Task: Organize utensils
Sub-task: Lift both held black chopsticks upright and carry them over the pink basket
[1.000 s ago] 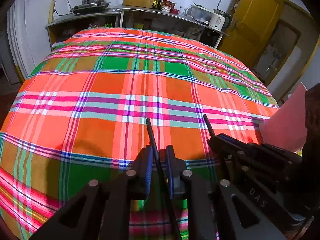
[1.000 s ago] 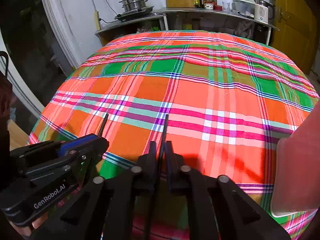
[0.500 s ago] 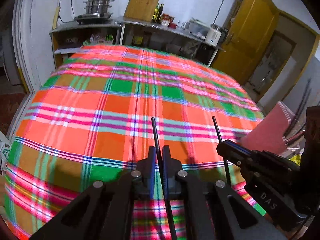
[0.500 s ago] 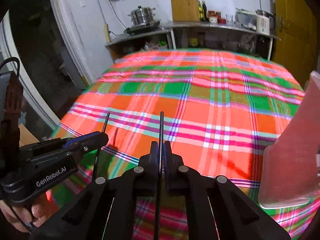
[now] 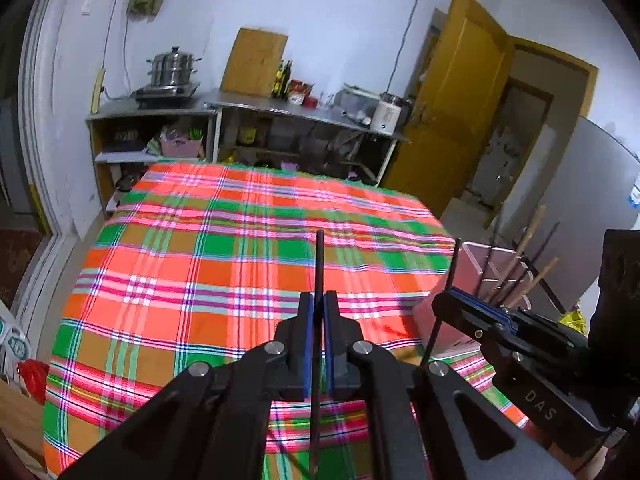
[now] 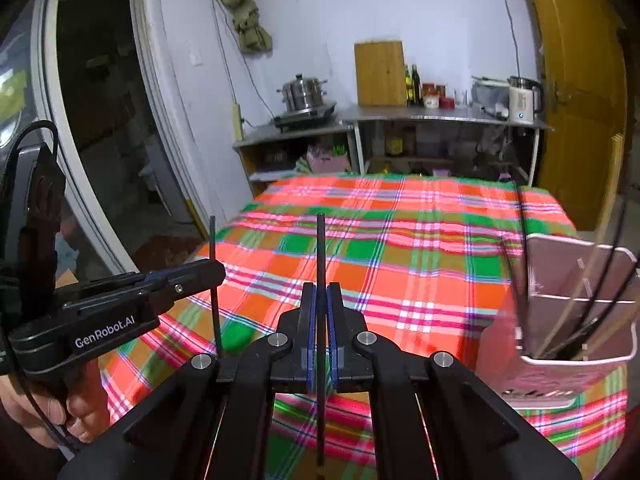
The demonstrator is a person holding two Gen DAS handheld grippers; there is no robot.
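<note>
Plaid tablecloth (image 5: 168,280); chopstick (image 5: 319,264) bottom cropped

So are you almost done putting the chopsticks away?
Nearly. Several chopsticks already stand in the pink holder on the plaid tablecloth. In hand: the left gripper is shut on one black chopstick and the right gripper on another. Left to do: drop both in. No loose utensils show on the cloth.

Home kitchen: steamer pot (image 5: 173,67), cluttered counter (image 5: 304,110).
</note>
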